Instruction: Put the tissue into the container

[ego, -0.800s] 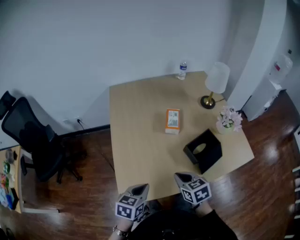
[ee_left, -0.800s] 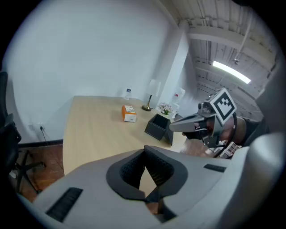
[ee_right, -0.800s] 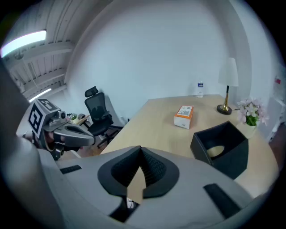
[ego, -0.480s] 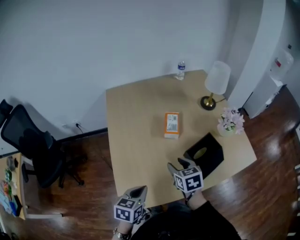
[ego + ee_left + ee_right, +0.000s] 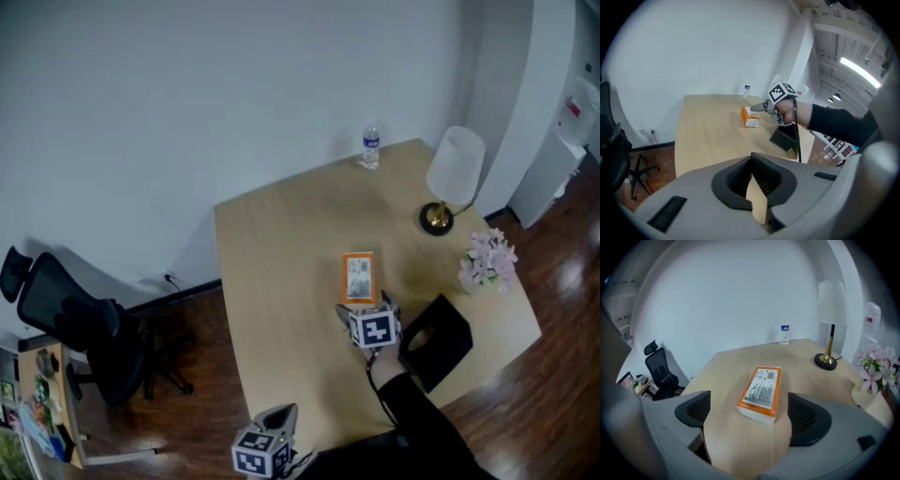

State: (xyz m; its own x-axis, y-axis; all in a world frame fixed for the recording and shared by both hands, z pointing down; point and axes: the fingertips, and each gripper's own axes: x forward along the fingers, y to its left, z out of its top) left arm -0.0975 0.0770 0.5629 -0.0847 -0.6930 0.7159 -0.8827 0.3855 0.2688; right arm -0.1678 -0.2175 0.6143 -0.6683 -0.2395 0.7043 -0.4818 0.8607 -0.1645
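The tissue pack (image 5: 358, 278), orange with a white label, lies flat at the middle of the wooden table (image 5: 281, 281). My right gripper (image 5: 366, 307) stands open just short of it. In the right gripper view the tissue pack (image 5: 761, 392) lies between and slightly beyond the wide-spread jaws of that gripper (image 5: 750, 417), with no pad touching it. To the right of this gripper sits the black container (image 5: 437, 339), its top open. Low at the table's near edge, my left gripper (image 5: 269, 446) (image 5: 751, 159) is shut on nothing.
A white-shaded lamp (image 5: 453, 178), a water bottle (image 5: 371, 148) and a vase of pink flowers (image 5: 489, 262) stand along the far and right sides of the table. On the floor to the left are a black office chair (image 5: 70, 323) and a small cluttered desk (image 5: 42, 403).
My right gripper has moved forward from the near edge across the table up to the tissue pack. The left gripper has stayed low by the near edge.
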